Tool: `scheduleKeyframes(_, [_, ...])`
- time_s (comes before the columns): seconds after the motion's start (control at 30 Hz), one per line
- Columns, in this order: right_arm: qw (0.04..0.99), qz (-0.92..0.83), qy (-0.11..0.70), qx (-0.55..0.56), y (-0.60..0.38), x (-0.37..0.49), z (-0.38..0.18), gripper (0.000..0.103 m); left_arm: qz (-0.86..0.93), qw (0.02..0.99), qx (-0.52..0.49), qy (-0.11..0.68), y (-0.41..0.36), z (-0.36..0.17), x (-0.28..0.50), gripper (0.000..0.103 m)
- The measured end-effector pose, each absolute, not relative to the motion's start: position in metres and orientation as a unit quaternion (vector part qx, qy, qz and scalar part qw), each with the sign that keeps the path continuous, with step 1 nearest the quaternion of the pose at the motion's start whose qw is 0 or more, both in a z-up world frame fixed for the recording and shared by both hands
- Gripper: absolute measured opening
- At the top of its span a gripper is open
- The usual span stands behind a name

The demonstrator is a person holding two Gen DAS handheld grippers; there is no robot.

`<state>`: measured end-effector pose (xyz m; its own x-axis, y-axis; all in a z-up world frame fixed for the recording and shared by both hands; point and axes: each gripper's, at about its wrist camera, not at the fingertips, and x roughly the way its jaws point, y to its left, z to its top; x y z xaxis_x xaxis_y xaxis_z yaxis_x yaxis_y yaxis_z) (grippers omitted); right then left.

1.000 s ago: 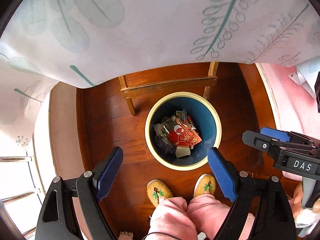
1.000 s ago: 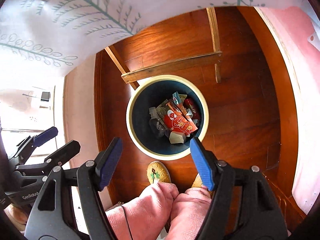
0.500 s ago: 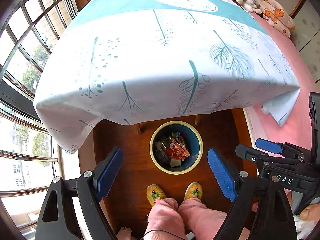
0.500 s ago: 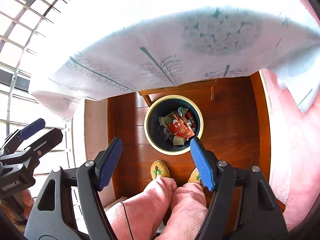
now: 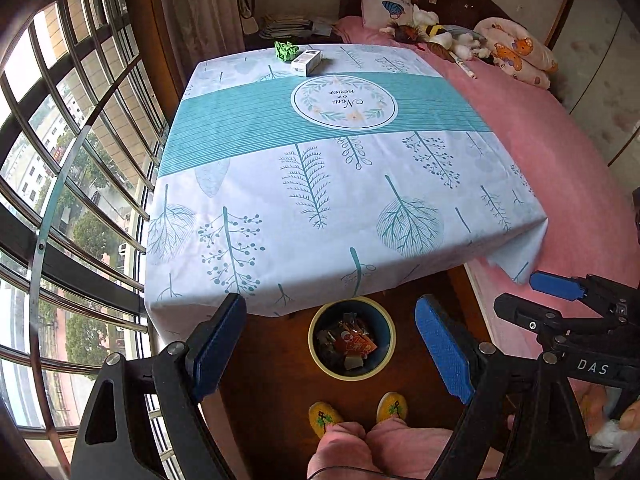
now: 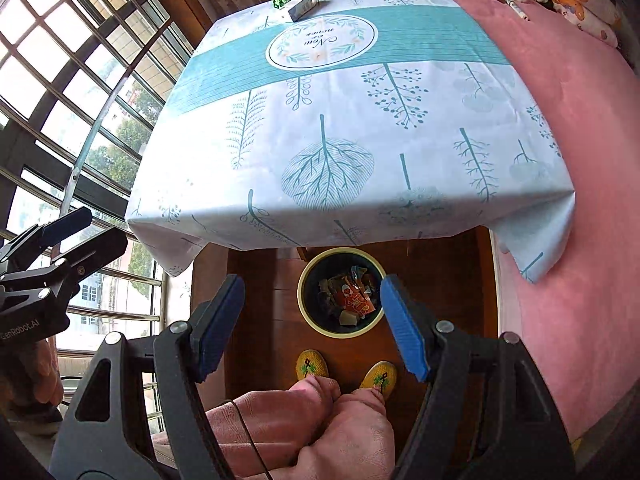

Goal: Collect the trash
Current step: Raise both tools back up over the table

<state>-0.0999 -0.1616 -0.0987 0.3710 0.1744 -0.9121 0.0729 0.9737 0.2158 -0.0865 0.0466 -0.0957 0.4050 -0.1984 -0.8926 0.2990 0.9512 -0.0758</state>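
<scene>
A round trash bin with a pale yellow rim stands on the wood floor at the table's near edge. It holds an orange wrapper and other scraps, also seen in the right wrist view. Far across the table lie a crumpled green paper and a small white box. My left gripper hangs high over the bin, open and empty. My right gripper is beside it at the same height, open, with nothing between its blue pads.
The table wears a white and teal leaf-print cloth that drapes over its edges. A pink bed with stuffed toys runs along the right. Barred windows fill the left. A person's legs and yellow slippers stand near the bin.
Both grippers rose from below the tablecloth's edge, near the bin, to well above the table. The tabletop, its green paper and box came into view. The jaws stayed open.
</scene>
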Motion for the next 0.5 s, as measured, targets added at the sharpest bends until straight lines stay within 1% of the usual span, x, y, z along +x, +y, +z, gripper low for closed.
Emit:
scheduleKeyframes(0.1, [0.839,0.022,0.536,0.092,-0.158,-0.102,-0.072,0.068,-0.160,0.834,0.057,0.525,0.045,-0.090,-0.076,0.088])
scheduleKeyframes(0.27, [0.855,0.002,0.514,0.069,-0.150,-0.100,-0.045,0.068,-0.181,0.832,0.071,0.520,0.033,-0.084,-0.058,0.088])
scheduleKeyframes(0.5, [0.866,-0.030,0.496,0.050,-0.147,-0.087,-0.030,0.068,-0.210,0.840,0.094,0.491,0.015,-0.063,-0.028,0.088])
